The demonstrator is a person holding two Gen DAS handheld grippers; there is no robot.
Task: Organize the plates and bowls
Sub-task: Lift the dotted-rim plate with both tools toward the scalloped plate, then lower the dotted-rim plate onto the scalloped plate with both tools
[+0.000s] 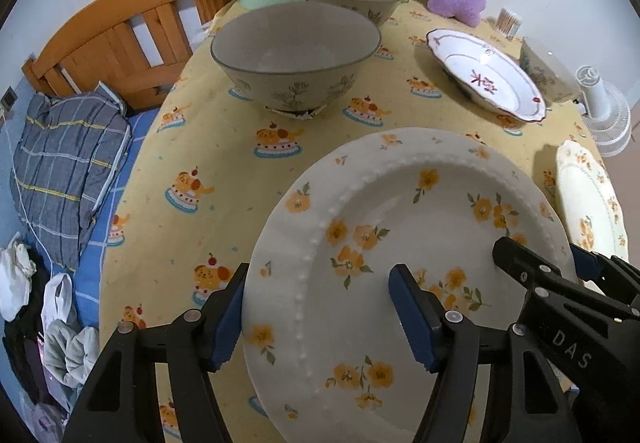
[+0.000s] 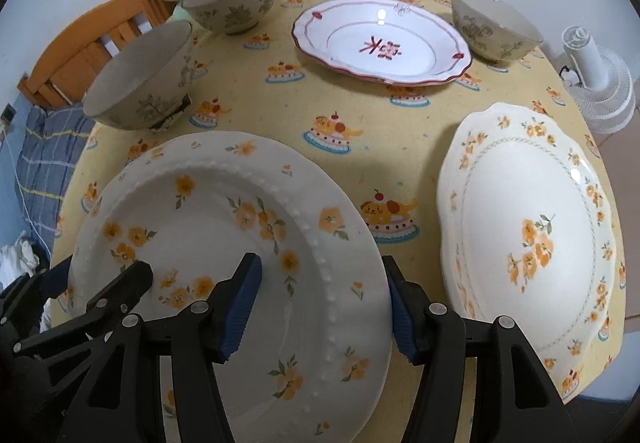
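While astride plate (image 1: 380, 203) rim, both grippers (image 1: 320, 279) (image 2: 320, 267)

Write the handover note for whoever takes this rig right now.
Left gripper: jaws straddle the left rim of the beaded flower plate; can't tell whether it is clamped.
Right gripper: jaws straddle the same plate's right rim; grip also unclear.
Elsewhere on the yellow tablecloth: scalloped flower plate to the right, red-trimmed plate at the back, and three bowls standing apart: near left bowl, back left bowl, back right bowl.
Done: nothing stacked yet.
Left: group the plates, then the bowls.
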